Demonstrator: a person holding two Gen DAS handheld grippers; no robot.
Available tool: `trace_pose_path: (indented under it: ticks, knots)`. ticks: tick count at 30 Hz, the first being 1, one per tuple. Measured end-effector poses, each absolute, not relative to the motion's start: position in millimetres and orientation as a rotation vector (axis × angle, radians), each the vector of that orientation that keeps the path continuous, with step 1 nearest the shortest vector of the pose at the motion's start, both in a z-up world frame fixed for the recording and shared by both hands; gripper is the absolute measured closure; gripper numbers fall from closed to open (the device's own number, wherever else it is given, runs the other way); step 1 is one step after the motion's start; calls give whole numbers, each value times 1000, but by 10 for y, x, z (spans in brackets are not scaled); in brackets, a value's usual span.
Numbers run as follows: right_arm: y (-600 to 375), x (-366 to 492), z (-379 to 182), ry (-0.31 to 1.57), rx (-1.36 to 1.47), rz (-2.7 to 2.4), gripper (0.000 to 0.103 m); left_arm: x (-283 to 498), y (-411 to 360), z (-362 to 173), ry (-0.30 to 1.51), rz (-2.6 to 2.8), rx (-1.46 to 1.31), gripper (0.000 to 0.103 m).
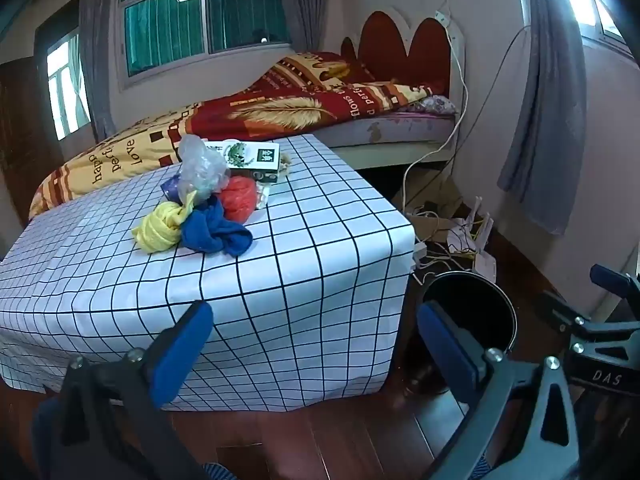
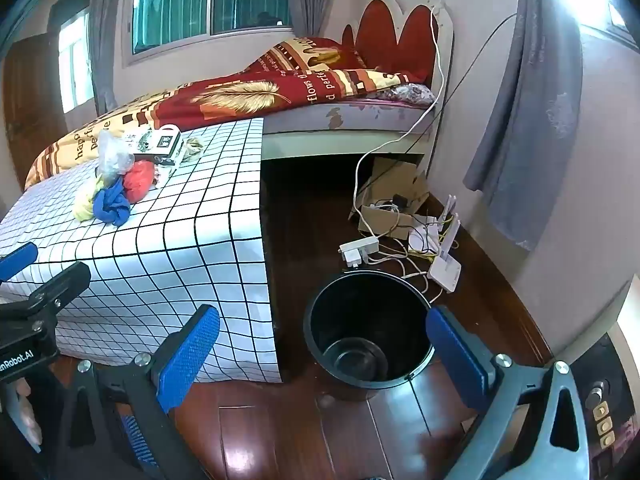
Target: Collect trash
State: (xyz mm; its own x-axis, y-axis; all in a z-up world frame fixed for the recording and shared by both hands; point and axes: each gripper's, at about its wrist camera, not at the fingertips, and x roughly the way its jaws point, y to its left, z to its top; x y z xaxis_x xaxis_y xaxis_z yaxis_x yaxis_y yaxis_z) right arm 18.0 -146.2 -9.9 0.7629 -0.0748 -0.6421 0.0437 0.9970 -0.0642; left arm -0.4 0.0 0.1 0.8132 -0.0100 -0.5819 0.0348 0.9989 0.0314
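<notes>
Left gripper [image 1: 316, 330] + right gripper [image 2: 324, 336]: jaws apart, nothing held. Trash pile [image 1: 200, 204] on far side of checked table [image 1: 280, 280]. Black bin [image 2: 366, 328] on floor, right of table.

The right claw [image 1: 608, 376] reads "DAS", the left claw [image 2: 18, 360] "enRobot.AI", the blanket [image 1: 132, 152] "love".

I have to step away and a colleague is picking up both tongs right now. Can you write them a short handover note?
Left tongs: open, holding nothing. Right tongs: open, holding nothing.
Trash pile sits on the checked table: yellow wad, blue wad, red wad, clear plastic bag, green-and-white box.
Black bin stands on the floor right of the table, looks empty.
Done: nothing yet. Left: move every piece into the bin.
</notes>
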Motion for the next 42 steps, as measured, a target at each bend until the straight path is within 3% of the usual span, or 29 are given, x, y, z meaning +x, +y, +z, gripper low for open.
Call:
trace_pose_path:
  ticks: [42]
  knots:
    - [-1472,181,-145,713,-45,-67,0,-9,-33,-22,646,-44,37,0]
